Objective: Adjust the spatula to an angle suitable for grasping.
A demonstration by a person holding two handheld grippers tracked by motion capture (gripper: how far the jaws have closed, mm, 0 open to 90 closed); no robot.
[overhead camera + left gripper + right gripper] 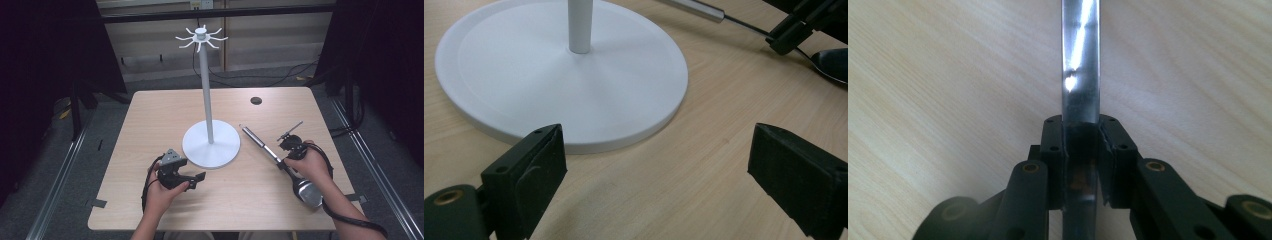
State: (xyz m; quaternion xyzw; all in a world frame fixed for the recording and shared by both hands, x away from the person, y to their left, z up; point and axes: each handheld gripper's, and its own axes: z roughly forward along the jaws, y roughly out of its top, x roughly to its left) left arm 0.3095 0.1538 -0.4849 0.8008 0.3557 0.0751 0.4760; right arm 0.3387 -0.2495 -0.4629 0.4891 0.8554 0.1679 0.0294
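Observation:
A white stand rises from a round base (211, 145) at the table's middle, with its pole (205, 90) topped by a ring of hooks (201, 37). To its right a metal ladle lies flat, its handle (257, 138) pointing toward the stand and its bowl (307, 192) near the front edge. My right gripper (283, 161) is shut on the handle (1081, 60), which runs straight up between the jaws (1081, 135). My left gripper (196, 181) is open and holds nothing, just in front of the base (559, 75), jaws wide apart (654, 165).
A small black disc (256, 100) lies at the table's far right. Cables run on the floor behind the table (150, 115). Dark curtains stand at both sides. The left gripper view shows the other gripper (789, 32) and the ladle bowl (831, 62) farther off.

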